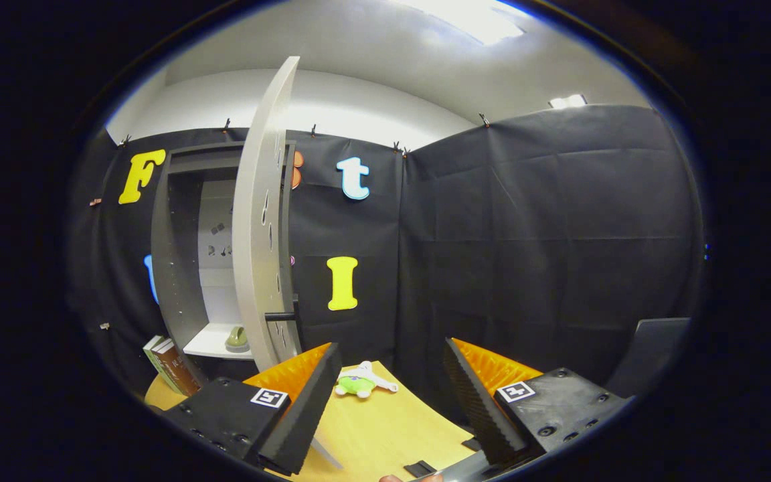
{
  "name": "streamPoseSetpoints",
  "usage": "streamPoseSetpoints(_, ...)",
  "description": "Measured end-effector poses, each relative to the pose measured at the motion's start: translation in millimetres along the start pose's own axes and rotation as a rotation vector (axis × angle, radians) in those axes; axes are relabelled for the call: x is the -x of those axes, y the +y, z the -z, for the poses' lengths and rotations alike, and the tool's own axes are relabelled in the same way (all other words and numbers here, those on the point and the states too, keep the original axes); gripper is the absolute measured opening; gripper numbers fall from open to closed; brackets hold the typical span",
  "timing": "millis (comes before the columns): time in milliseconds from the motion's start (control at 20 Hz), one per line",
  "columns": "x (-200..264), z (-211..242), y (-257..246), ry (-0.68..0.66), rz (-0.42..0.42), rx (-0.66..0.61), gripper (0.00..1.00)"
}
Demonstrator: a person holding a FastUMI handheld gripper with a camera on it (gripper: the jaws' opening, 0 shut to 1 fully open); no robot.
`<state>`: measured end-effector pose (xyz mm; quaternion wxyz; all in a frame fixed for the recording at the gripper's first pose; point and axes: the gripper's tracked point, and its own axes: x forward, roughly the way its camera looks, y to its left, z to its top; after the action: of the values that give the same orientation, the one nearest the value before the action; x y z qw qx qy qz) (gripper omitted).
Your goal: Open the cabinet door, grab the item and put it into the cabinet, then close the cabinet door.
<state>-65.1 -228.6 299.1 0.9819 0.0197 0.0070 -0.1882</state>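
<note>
A tall cabinet (181,268) stands against the booth's back wall, beyond my left finger. Its pale door (258,221) is swung wide open, edge-on toward me, with a dark handle (282,316) low on it. On the white shelf (215,345) inside sits a small green item (237,337). A green and white plush toy (362,381) lies on the wooden table (385,428), ahead of the fingers and nearer the left one. My gripper (392,395) is open above the table with nothing between its fingers.
Books (170,365) lean at the cabinet's foot, left of the left finger. A small black piece (420,468) lies on the table near me. A grey chair back (650,355) stands to the right. A fingertip (392,478) shows by the gripper's base.
</note>
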Motion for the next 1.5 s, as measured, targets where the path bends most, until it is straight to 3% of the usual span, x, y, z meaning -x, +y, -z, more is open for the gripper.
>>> streamPoseSetpoints(300,-28,12,17,0.026,-0.028,0.003,0.97)
streamPoseSetpoints(850,-18,16,52,0.063,-0.057,-0.019,0.97)
streamPoseSetpoints(1500,13,24,140,0.101,-0.230,-0.041,0.97)
